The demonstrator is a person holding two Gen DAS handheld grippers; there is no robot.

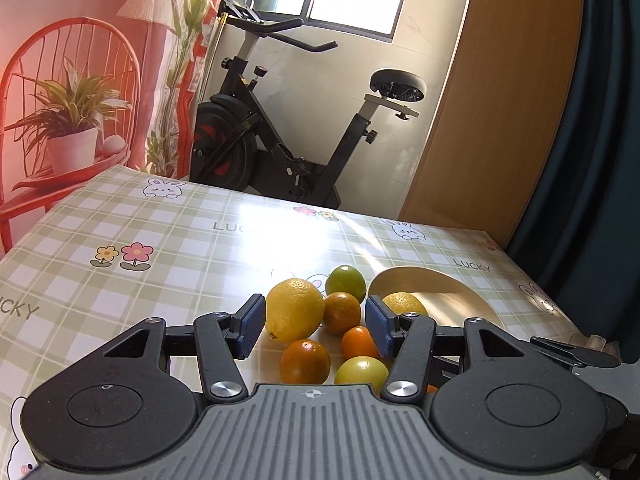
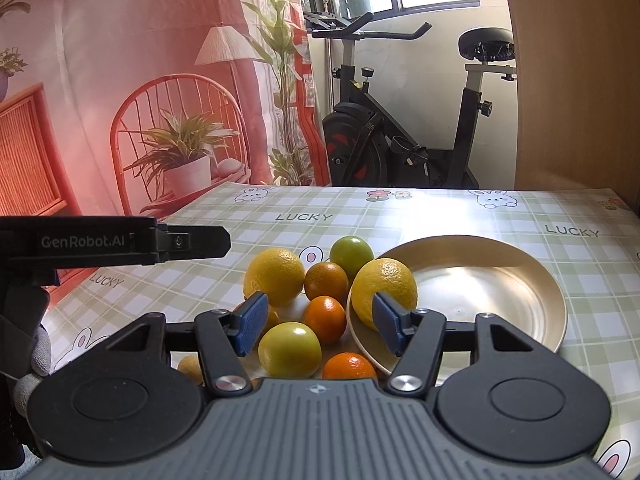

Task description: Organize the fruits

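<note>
A heap of fruit lies on the checked tablecloth beside a cream plate point(image 2: 500, 280). In the right wrist view a yellow lemon point(image 2: 386, 288) rests on the plate's left rim. Another lemon point(image 2: 276, 276), a green fruit point(image 2: 352, 254), two oranges point(image 2: 326, 282) point(image 2: 326, 318), a yellow-green fruit point(image 2: 290, 350) and one more orange point(image 2: 349, 365) lie on the cloth. My right gripper point(image 2: 316, 326) is open and empty above the heap. My left gripper point(image 1: 316, 328) is open and empty over the same fruit: the lemon point(image 1: 294, 314), oranges point(image 1: 306, 360) and plate point(image 1: 440, 292).
The left gripper's body point(image 2: 112, 242) juts in from the left of the right wrist view. An exercise bike point(image 2: 400, 132) stands beyond the table's far edge. A printed red backdrop point(image 2: 120, 100) hangs at the left. A wooden panel point(image 1: 500, 100) stands at the right.
</note>
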